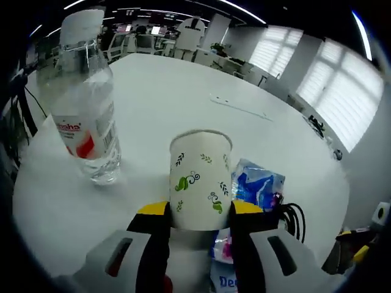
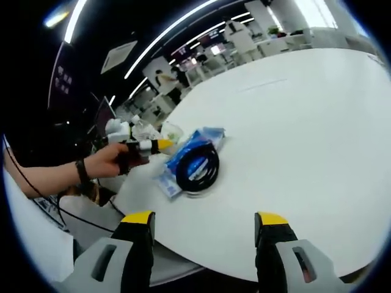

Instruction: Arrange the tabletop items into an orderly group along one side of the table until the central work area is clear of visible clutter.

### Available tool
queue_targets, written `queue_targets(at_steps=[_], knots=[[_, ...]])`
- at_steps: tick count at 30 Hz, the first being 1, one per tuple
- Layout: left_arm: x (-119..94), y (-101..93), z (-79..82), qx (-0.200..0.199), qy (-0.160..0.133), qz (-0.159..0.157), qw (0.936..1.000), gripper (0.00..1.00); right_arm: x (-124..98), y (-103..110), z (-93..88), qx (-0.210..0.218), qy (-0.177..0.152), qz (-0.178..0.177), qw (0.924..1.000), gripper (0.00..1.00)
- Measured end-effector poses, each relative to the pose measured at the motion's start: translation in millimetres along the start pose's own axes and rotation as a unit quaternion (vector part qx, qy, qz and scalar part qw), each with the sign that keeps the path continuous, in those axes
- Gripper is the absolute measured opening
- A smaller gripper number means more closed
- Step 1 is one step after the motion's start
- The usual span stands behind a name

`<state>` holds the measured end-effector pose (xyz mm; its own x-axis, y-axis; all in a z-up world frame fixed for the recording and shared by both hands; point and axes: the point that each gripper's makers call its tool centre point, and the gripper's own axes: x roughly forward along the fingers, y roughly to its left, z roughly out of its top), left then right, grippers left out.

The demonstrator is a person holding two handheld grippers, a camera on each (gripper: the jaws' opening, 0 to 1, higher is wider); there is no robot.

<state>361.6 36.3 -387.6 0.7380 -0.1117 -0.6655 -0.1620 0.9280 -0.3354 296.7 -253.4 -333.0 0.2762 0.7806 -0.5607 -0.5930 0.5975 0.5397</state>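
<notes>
The white table (image 1: 183,91) stretches ahead of both grippers. A water bottle (image 1: 85,116) stands ahead and left of the left gripper (image 1: 200,215), whose jaws clamp a paper cup (image 1: 200,180); a blue packet (image 1: 259,186) lies just right. The right gripper (image 2: 204,221) hangs wide, a black cable coil (image 2: 198,168) ahead.

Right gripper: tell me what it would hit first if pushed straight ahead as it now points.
Probably the coiled black cable lying on the blue packet. The right gripper is open, with bare white table before that, though depth is uncertain.
</notes>
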Motion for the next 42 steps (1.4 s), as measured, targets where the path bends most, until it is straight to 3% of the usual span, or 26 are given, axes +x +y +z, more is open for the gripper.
queue_targets(at_steps=[3,8,9,14,20,27,34,42], knots=[[-12.3,-4.0,-12.1,-0.008,-0.002,-0.002,1.0,0.37,2.9,3.7,-1.1,-0.002,0.002,0.005,1.0,0.67],[-44.8,-19.2,-34.2,0.02,0.0,-0.01,0.9998,0.37,5.9,10.2,-1.2,-0.009,0.004,0.013,0.9999,0.67],[-43.4,-14.2,-28.3,0.021,-0.001,-0.01,0.9997,0.37,6.4,10.6,-0.8,-0.009,0.003,0.014,0.9999,0.67],[-69.6,-23.2,-43.0,0.045,-0.007,-0.014,0.9988,0.37,10.6,16.9,-2.0,-0.018,0.007,0.022,0.9996,0.66],[-95.3,-26.8,-36.3,0.07,-0.033,-0.022,0.9967,0.37,18.2,28.6,-4.2,-0.029,0.013,0.032,0.999,0.66],[-115.2,-40.0,-48.0,0.087,-0.047,-0.036,0.9945,0.37,26.1,45.5,-5.5,-0.042,0.019,0.048,0.9978,0.66],[-126.9,-62.2,-73.4,0.119,-0.031,-0.062,0.9905,0.37,31.3,60.2,-4.5,-0.051,0.021,0.059,0.9967,0.66],[-133.3,-71.1,-89.9,0.139,-0.018,-0.081,0.9868,0.37,34.9,72.6,-7.1,-0.057,0.026,0.07,0.9956,0.66]])
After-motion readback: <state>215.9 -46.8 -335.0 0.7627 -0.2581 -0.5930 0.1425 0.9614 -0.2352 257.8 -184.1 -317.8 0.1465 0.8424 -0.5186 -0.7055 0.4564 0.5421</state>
